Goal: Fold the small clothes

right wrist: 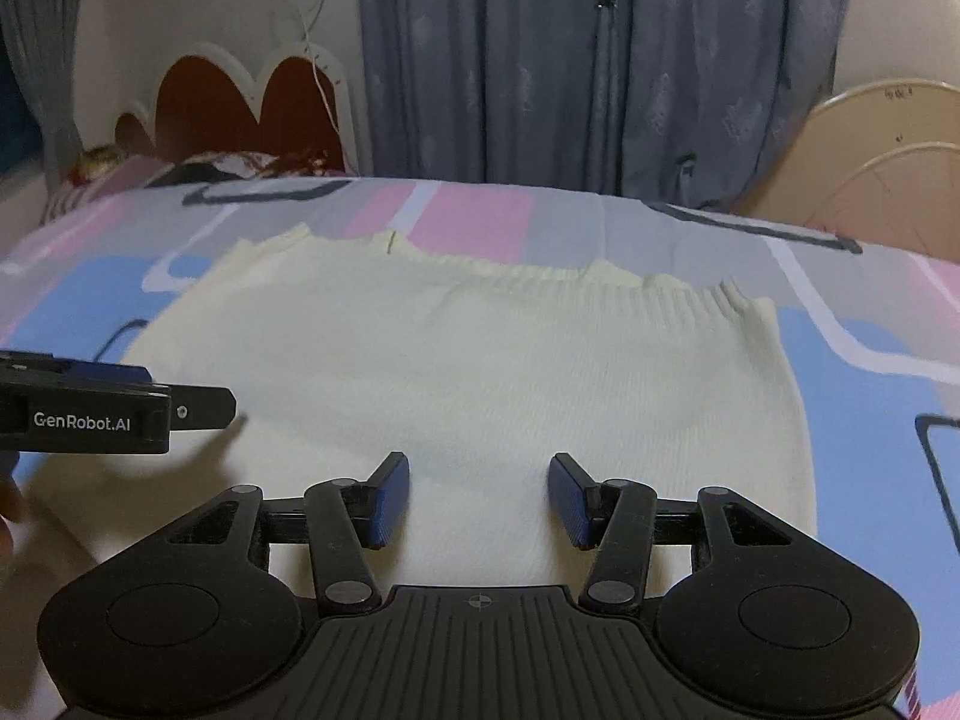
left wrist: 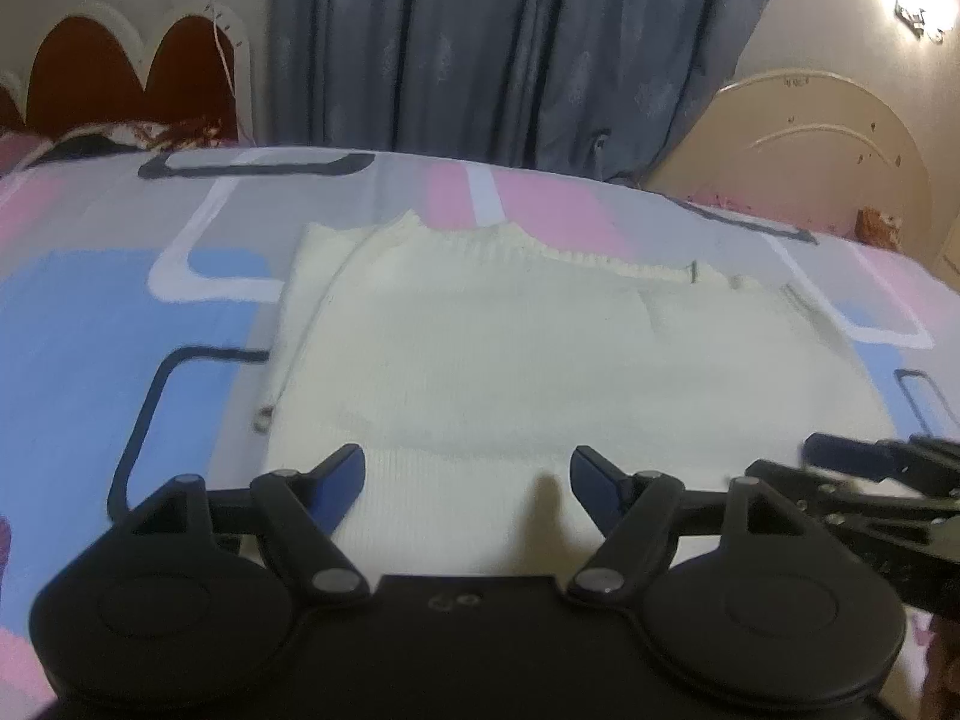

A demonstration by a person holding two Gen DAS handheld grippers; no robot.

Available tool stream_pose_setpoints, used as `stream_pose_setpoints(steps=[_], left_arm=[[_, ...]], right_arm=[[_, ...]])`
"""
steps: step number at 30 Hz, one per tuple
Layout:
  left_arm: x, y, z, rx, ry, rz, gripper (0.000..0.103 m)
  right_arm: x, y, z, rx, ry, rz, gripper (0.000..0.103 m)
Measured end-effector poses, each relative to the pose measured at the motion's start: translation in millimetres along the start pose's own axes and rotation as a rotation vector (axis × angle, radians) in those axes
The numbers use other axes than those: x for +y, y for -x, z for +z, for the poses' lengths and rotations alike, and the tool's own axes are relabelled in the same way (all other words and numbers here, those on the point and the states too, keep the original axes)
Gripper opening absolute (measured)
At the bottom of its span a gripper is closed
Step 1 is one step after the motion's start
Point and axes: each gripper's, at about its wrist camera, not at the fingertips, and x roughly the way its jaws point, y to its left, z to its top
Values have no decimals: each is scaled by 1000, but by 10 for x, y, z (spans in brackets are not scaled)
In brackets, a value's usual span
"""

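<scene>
Both tools agape over knit

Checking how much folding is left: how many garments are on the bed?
1. A cream knit sweater lies flat mid-bed, just ahead of both grippers. Others may lie outside the views.

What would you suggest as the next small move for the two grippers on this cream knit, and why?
Probably lower both and close on the near edge. The cream knit garment lies flat on the bedsheet, and the left gripper and right gripper both hover over that edge, jaws open and empty.
</scene>
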Motion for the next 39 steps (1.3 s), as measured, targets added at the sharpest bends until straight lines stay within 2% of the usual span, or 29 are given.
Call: stream_pose_setpoints(steps=[7,15,18,19,22,27,31,35,39], left_arm=[[146,195,-233,66,145,-50,76],[257,437,-439,82,268,-102,74],[348,504,-571,105,359,-135,68],[391,510,-622,111,400,-148,63],[511,490,-770,136,545,-186,60],[639,369,-873,74,723,-271,60],[698,175,-821,10,800,-304,60],[745,10,-724,-65,832,-309,60],[741,-132,-618,-119,812,-280,49]], right_arm=[[109,143,-59,16,-16,-8,52],[234,306,-110,6,-11,-29,52],[240,381,-132,3,-12,-36,52],[236,401,-141,2,-14,-38,52],[227,436,-164,3,-22,-42,52],[212,432,-202,7,-26,-34,52],[199,366,-186,5,-22,-29,52],[170,257,-132,-4,-30,-22,52],[168,88,-44,-8,-27,-10,52]])
